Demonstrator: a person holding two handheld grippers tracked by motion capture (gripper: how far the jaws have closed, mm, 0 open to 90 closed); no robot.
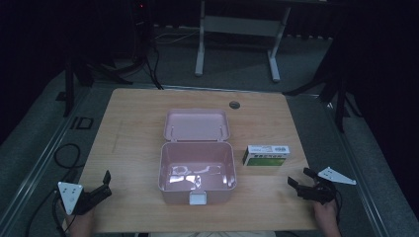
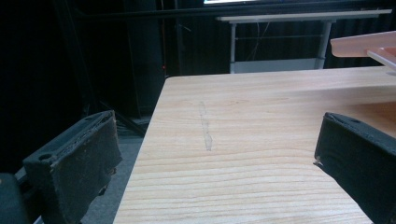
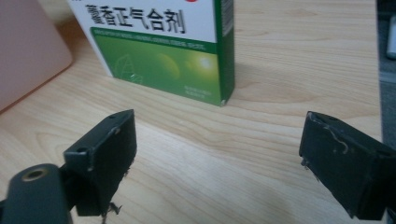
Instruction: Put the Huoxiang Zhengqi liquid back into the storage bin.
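A pink plastic box (image 1: 196, 168) stands at the table's middle, its lid (image 1: 196, 125) thrown back and its inside empty. To its right lies a small white and green carton (image 1: 266, 155) with printed characters, seen close in the right gripper view (image 3: 163, 46). My right gripper (image 1: 299, 178) rests near the table's front right, a little in front of the carton, open with nothing between its jaws (image 3: 219, 154). At the front left corner my left gripper (image 1: 105, 183) is open too, over the table's edge (image 2: 215, 158), the pink box (image 2: 364, 45) off to its right.
The wooden table (image 1: 128, 143) has a round cable hole (image 1: 234, 104) at the back. A white desk frame (image 1: 237, 34) and black stands rise behind on the grey floor. Cables (image 1: 66, 155) trail on the floor at the left.
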